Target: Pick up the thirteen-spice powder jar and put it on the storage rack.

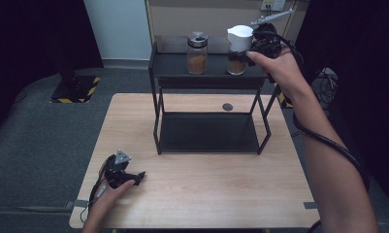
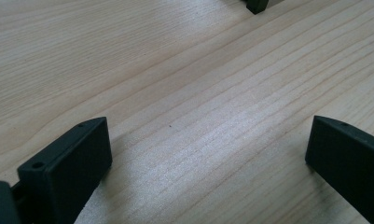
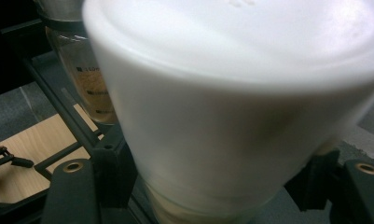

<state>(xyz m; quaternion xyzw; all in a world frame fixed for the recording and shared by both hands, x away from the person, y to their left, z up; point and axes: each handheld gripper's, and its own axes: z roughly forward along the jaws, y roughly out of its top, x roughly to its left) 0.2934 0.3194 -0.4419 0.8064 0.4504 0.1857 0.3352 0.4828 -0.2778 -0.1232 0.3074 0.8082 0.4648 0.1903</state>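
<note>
A glass jar with a white lid (image 1: pixel 239 44) and brown contents stands at the right of the black rack's top shelf (image 1: pixel 216 75). My right gripper (image 1: pixel 247 54) is shut on it from the right, a jaw on each side of the jar just under the lid. In the right gripper view the white lid (image 3: pixel 231 93) looms close and blurred between my right gripper (image 3: pixel 212 191) jaws. A second jar with a dark lid (image 1: pixel 197 52) stands to its left on the same shelf. My left gripper (image 1: pixel 137 177) rests on the wooden table (image 1: pixel 206 184) at the front left, open (image 2: pixel 208 154) with only bare wood between its jaws.
The rack has a lower black shelf (image 1: pixel 209 132) near the table top. A small dark disc (image 1: pixel 227 107) lies on the table behind the rack. One rack foot (image 2: pixel 258 4) shows ahead of the left gripper. The second jar (image 3: pixel 89 88) stands close beside the held one.
</note>
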